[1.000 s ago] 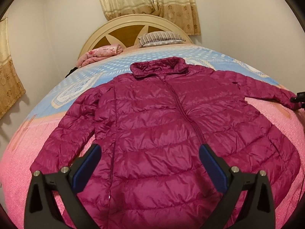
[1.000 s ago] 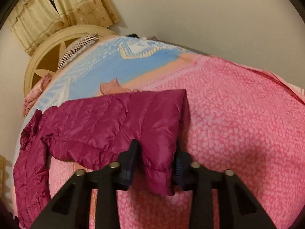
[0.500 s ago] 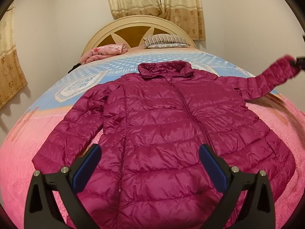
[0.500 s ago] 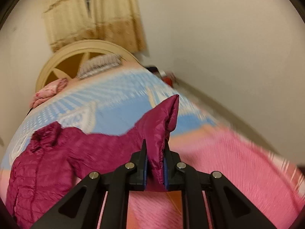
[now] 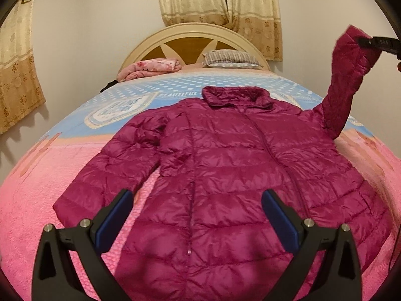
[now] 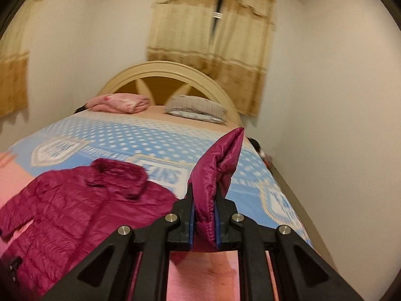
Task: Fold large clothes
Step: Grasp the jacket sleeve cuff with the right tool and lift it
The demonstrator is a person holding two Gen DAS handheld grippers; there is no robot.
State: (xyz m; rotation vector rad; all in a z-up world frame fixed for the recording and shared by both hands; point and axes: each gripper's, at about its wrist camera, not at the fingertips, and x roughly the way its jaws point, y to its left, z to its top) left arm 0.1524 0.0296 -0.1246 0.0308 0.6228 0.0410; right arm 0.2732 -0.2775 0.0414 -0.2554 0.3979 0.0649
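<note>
A magenta quilted puffer jacket (image 5: 233, 165) lies face up on the bed, collar toward the headboard. Its left sleeve (image 5: 105, 173) rests flat on the pink cover. My left gripper (image 5: 198, 213) hovers open above the jacket's lower front, nothing between its fingers. The right sleeve (image 5: 348, 75) is lifted high off the bed. My right gripper (image 6: 204, 215) is shut on that sleeve's cuff (image 6: 215, 170), which sticks up between the pads. The right gripper (image 5: 361, 41) also shows at the upper right of the left wrist view. The jacket's body (image 6: 75, 200) lies below and to the left.
The bed (image 5: 37, 188) has a pink and blue cover. A striped pillow (image 5: 230, 59) and a folded pink blanket (image 5: 150, 69) lie by the cream headboard (image 5: 193, 32). Curtains (image 5: 215, 0) hang behind. A wall (image 6: 338, 125) runs close along the bed's right side.
The right gripper closed on the cuff and carried the right sleeve up off the bed, rolling as it rose. The left gripper drifted slightly and stayed open.
</note>
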